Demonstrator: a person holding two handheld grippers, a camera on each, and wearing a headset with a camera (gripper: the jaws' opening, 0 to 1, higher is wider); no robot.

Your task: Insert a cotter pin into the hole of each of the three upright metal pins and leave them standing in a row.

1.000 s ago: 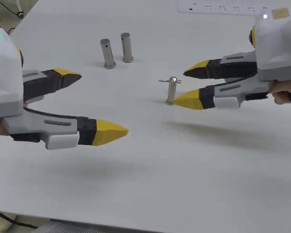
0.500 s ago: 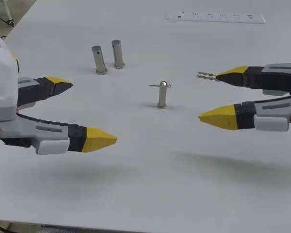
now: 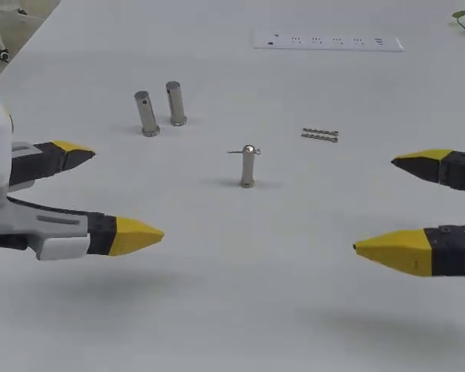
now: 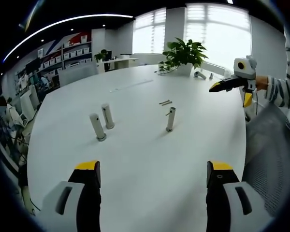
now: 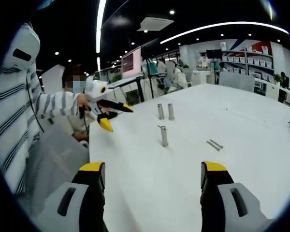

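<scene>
Two bare metal pins [image 3: 146, 114] [image 3: 176, 103] stand side by side at the back left of the white table. A third pin [image 3: 248, 167] stands apart in the middle, with a cotter pin [image 3: 239, 151] through its top hole. Two loose cotter pins [image 3: 320, 136] lie to its right. My left gripper [image 3: 120, 194] hovers open at the near left, nothing in it. My right gripper [image 3: 376, 205] is open at the near right, well back from the middle pin. In the left gripper view the pins [image 4: 97, 126] [image 4: 108, 116] [image 4: 170, 119] stand ahead; in the right gripper view the middle pin [image 5: 164, 136] does.
A white power strip [image 3: 328, 42] lies at the table's far edge. A potted plant [image 4: 183, 53] stands at the table's far end. A seated person [image 5: 72, 89] is behind my left gripper [image 5: 108, 113].
My right gripper has drawn back to the right from the middle pin, which stays standing with its cotter pin in. The loose cotter pins have come into view. The left gripper has hardly moved.
</scene>
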